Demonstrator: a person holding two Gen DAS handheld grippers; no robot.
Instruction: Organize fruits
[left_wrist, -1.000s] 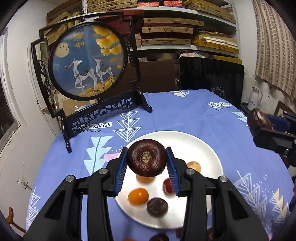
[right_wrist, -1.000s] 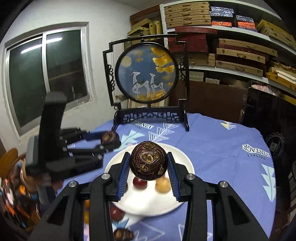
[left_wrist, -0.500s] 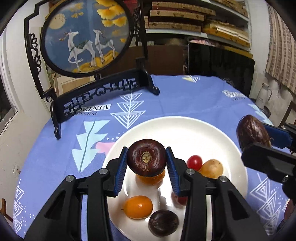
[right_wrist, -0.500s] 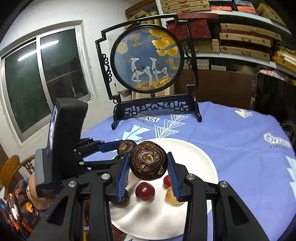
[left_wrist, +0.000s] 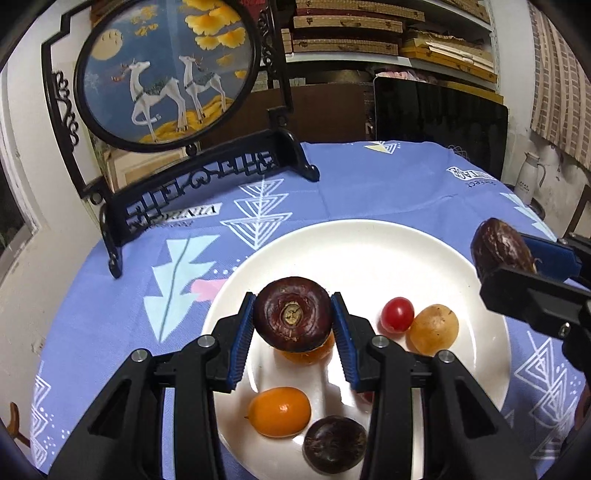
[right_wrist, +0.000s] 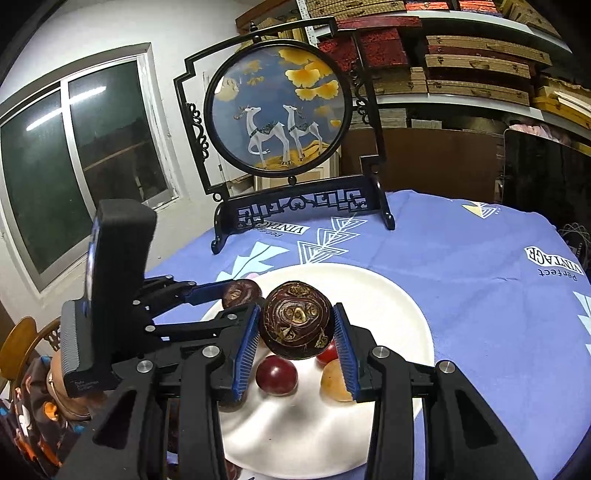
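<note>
Landmark: white plate (left_wrist: 369, 240) on the blue patterned tabletop (left_wrist: 369, 177).
Left gripper (left_wrist: 293, 325): pinching a dark water chestnut (left_wrist: 291, 314) between its blue pads — held above the plate's near-left part, over an orange fruit.
Right gripper (right_wrist: 297, 332): clamped on a second dark chestnut (right_wrist: 295, 319), hanging above the plate's left half.
On the plate: kumquat (left_wrist: 279, 411), cherry tomato (left_wrist: 397, 314), yellowish fruit (left_wrist: 434, 328), another dark chestnut (left_wrist: 334, 448) at the near rim.
Beyond the plate: round deer screen (left_wrist: 166, 70) in a black stand — upright on the tabletop's far-left side.
</note>
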